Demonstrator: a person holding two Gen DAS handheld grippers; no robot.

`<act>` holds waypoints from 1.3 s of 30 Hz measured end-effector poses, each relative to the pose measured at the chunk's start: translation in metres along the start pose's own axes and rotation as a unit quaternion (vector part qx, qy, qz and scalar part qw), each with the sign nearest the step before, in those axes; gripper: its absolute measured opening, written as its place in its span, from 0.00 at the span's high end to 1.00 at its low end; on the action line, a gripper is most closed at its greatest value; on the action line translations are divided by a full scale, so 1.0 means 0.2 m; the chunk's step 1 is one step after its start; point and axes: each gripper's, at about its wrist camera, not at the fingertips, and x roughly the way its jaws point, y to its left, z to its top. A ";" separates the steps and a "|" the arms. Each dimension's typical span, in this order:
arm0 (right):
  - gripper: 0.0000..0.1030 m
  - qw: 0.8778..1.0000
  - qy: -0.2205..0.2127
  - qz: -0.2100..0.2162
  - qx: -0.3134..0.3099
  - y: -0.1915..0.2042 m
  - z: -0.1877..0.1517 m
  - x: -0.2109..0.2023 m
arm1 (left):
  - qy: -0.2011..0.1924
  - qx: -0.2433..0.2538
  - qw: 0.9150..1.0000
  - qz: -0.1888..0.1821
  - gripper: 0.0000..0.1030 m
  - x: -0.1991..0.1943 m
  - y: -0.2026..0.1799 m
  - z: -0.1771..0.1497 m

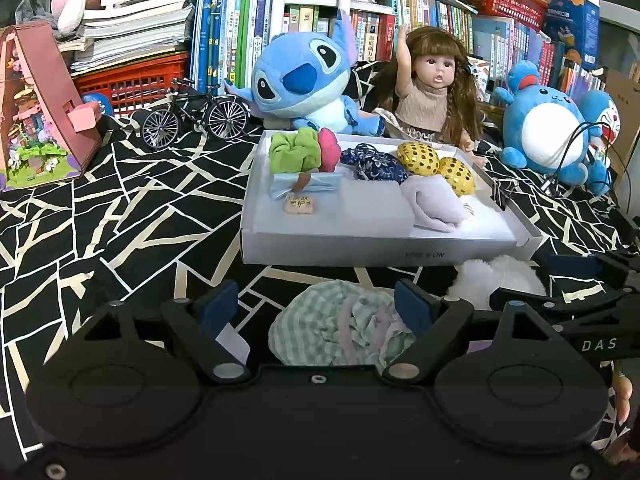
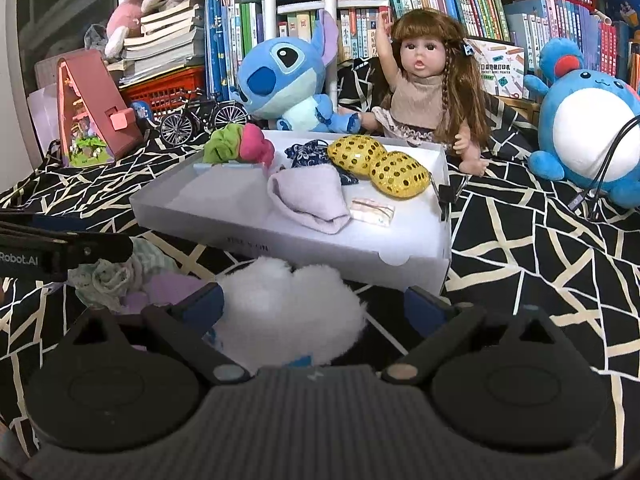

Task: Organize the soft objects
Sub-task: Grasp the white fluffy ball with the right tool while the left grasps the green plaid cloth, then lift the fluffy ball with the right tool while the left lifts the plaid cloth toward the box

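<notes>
Jaws, left: we see our left gripper (image 1: 318, 304) spread wide, its blue pads either side of the crumpled green-striped cloth (image 1: 340, 328); we cannot tell if the pads touch it, and nothing is clamped
Jaws, right: our right gripper (image 2: 314, 306) also stands wide, framing the fluffy white ball (image 2: 292, 312); the left pad sits just beside the fluff, the right pad well apart from it
Soft things on the cover: striped cloth is thin and rumpled, with a pale lilac piece (image 2: 168, 290) beside it; the white ball is rounded and downy; both lie just in front of the tray
Tray: white shallow cardboard box (image 1: 360, 246), straight low walls; inside lie a green scrunchie (image 1: 294, 152), a pink one (image 1: 330, 150), a dark blue floral pouch (image 1: 374, 162), two shiny gold dotted pads (image 1: 418, 158), a folded lilac cloth (image 1: 434, 204)
Open room: bare white floor shows at the tray's near edge and left half
Surface: black cover with cream cracked lines (image 1: 120, 208); clear to the left
Behind: blue plush (image 1: 304, 80), doll (image 1: 434, 92), round blue plush (image 1: 544, 128), model bicycle (image 1: 196, 116)
</notes>
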 end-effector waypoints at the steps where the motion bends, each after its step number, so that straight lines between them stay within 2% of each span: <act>1: 0.02 1.000 0.001 0.000 0.001 0.00 0.00 0.00 | -0.001 0.000 1.000 0.000 0.18 0.00 0.00 0.00; 29: 0.01 1.000 0.014 0.004 -0.007 0.03 -0.04 0.04 | 0.015 0.007 1.000 -0.009 0.18 0.03 -0.03 -0.04; 39: 0.01 1.000 0.015 0.005 -0.003 0.03 -0.05 0.04 | 0.041 -0.011 0.999 -0.023 0.21 0.09 -0.04 -0.05</act>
